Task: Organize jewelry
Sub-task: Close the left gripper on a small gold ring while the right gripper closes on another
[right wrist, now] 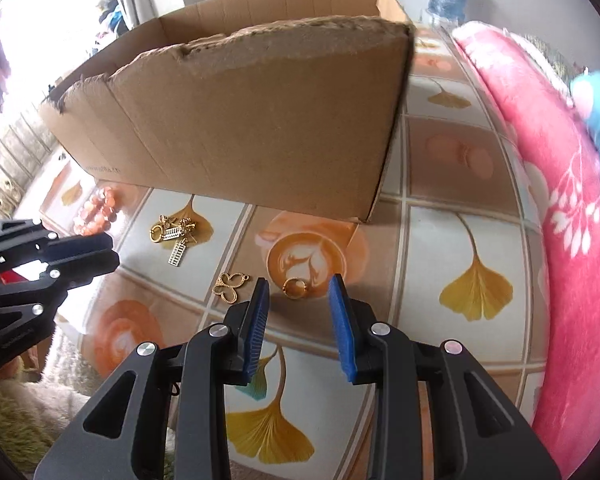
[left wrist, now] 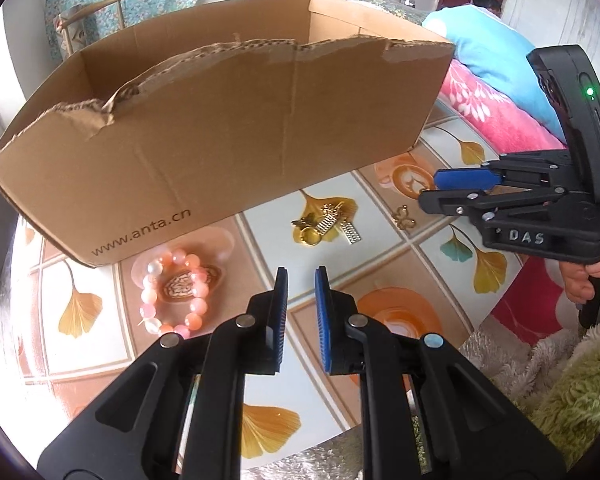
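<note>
Jewelry on a leaf-patterned table before a torn cardboard box, seen from two hand-held grippers.

Left wrist view: the left hand-held gripper at lower centre holds its jaws narrowly apart and empty; a pink bead bracelet lies at lower left, a gold jewelry pile at centre, its ladder-like charm's long axis running upper left to lower right; the cardboard box fills the upper frame.
Right wrist view: the right hand-held gripper, jaws wider apart and empty, frames a gold ring unseen in the other view; a butterfly charm lies just left.
</note>
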Motion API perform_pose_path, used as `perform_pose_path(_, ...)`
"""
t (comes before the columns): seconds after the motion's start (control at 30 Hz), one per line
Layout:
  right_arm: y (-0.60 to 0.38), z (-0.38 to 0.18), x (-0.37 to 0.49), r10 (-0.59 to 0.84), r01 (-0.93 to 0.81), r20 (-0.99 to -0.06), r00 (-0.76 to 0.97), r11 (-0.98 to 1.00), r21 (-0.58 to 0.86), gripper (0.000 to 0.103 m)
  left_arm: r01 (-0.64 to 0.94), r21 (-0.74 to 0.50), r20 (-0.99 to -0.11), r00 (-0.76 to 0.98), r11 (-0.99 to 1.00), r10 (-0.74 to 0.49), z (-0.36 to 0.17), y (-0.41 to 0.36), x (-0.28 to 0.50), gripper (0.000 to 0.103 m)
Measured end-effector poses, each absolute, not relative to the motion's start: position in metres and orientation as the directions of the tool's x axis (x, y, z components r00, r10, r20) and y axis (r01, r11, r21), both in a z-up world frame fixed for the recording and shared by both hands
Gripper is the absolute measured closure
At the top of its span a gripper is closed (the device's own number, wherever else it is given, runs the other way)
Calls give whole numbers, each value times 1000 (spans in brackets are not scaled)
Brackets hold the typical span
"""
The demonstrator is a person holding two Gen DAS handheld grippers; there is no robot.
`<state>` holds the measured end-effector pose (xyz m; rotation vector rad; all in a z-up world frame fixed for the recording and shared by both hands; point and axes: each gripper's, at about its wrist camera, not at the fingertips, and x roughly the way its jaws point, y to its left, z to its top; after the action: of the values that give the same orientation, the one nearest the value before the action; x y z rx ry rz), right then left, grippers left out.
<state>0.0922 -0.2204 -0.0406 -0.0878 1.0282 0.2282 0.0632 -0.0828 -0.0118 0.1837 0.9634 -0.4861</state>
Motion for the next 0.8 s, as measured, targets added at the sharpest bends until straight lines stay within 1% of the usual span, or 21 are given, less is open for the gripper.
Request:
perform_pose_path(0.03, -218, -41, 91, 141, -242, -853, 502, 970, 17, 72, 474, -63, -824, 472, 878, -314, -12, -83, 64, 90)
perform_pose_path(0.1, -215, -40, 90, 157, -255, -852, 499, 966, 28, 81, 473, -71, -825, 467, 878, -318, -12, -84, 66, 90)
perform_pose_path(0.27, -212, -39, 88, 176, -271, -852, 493, 962, 42, 90, 472, -89, -825, 458, 877, -331, -13, -86, 71, 89)
perform_pose_path(0.43, -215, -38, 86, 180, -259, -856, 484, 964, 56, 91, 469, -116, -823, 448, 876, -349, -13, -86, 77, 81)
perform_pose_path(0.47, -216, -37, 85, 180, -255, -857, 483, 965, 59, 92, 469, -120, -823, 446, 875, -351, -13, -86, 79, 80)
perform_pose_path(0.7, -220, -38, 84, 183, -238, -856, 483, 969, 73, 92, 472, -128, -824, 438, 872, -359, -17, -96, 87, 80)
perform_pose_path(0.8, -223, -39, 83, 186, -235, -855, 483, 969, 78, 92, 476, -111, -831, 438, 872, -344, -19, -99, 91, 81)
